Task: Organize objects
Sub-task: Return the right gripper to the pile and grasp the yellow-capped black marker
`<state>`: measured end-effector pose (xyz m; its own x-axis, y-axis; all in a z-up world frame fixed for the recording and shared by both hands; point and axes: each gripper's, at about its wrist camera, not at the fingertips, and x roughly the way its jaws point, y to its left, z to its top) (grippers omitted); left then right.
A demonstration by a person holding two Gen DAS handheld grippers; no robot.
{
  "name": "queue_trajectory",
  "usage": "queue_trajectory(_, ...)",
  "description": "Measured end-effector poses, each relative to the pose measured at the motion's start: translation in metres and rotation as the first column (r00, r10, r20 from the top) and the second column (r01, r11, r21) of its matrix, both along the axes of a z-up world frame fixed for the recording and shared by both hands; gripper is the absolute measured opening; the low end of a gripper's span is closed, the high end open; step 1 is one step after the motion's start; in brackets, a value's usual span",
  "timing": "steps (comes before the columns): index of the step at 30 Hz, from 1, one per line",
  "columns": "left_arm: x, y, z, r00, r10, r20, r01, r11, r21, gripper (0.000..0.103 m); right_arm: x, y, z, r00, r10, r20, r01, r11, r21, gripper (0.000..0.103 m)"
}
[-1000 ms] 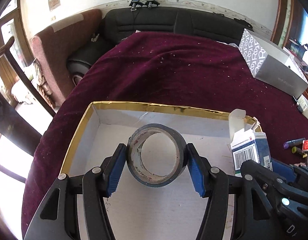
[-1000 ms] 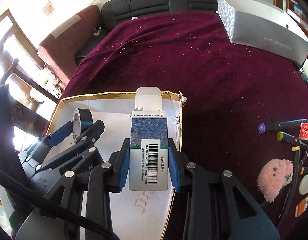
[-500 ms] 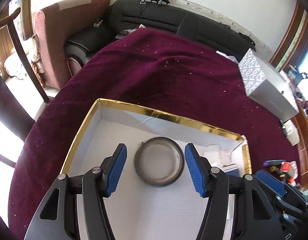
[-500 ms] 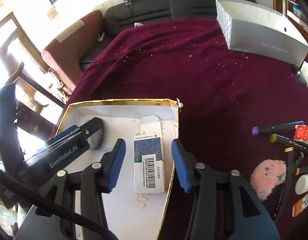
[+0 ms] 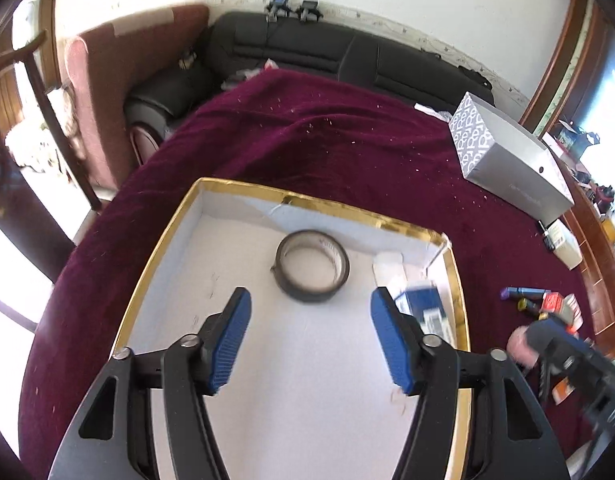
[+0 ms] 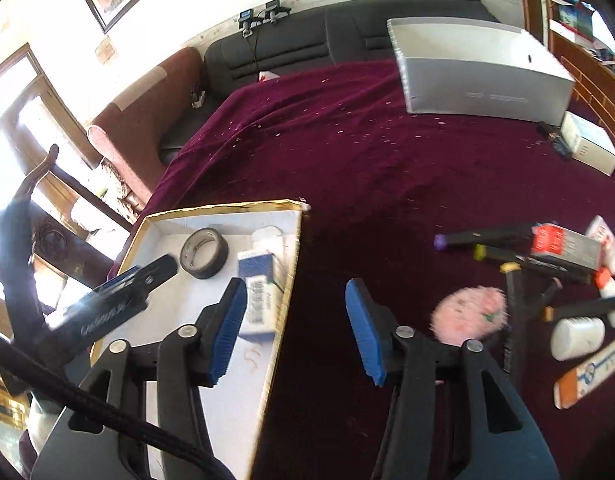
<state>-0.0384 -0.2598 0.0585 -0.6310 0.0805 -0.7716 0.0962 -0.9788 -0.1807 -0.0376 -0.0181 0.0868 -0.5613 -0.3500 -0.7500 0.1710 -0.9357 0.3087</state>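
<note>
A gold-rimmed white box lies on the maroon cloth. Inside it a dark tape roll lies flat, and a blue-and-white carton lies by the right wall. My left gripper hangs above the box floor, short of the roll, its jaws opening with nothing between them. My right gripper hovers over the box's right wall and the cloth, jaws opening and empty, with the carton just left of its left finger. The left gripper's finger shows in the right wrist view.
Loose items lie on the cloth to the right: a pink fluffy pad, markers, a red-and-black box, small white bottles and an orange-white tube. A long grey box sits at the back; a sofa lies beyond.
Both grippers let go: the tape roll and the carton now lie in the box. Both grippers have pulled back and up, and the right one has shifted right over the box wall.
</note>
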Motion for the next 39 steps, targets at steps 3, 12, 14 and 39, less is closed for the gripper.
queue_trajectory(3,0.014,0.002,-0.016,1.0,0.001,0.022,-0.001,1.0,0.025,0.062,0.015,0.02,0.001,1.0,-0.022,-0.015,0.022,1.0,-0.001,0.054)
queue_trajectory(12,0.03,-0.023,-0.036,0.994,0.043,0.102,-0.058,0.987,0.152,0.062,0.048,0.101,0.003,0.989,-0.149,-0.015,0.148,0.987,-0.063,0.057)
queue_trajectory(14,0.032,-0.023,-0.032,0.996,0.041,0.082,-0.053,0.986,0.158,0.062,0.052,0.12,0.003,0.983,-0.183,-0.014,0.182,0.981,-0.062,0.06)
queue_trajectory(39,0.082,0.105,0.04,0.952,-0.295,-0.081,0.296,0.955,-0.008,0.062,0.026,0.12,-0.052,0.985,-0.158,0.074,0.145,0.978,0.152,0.025)
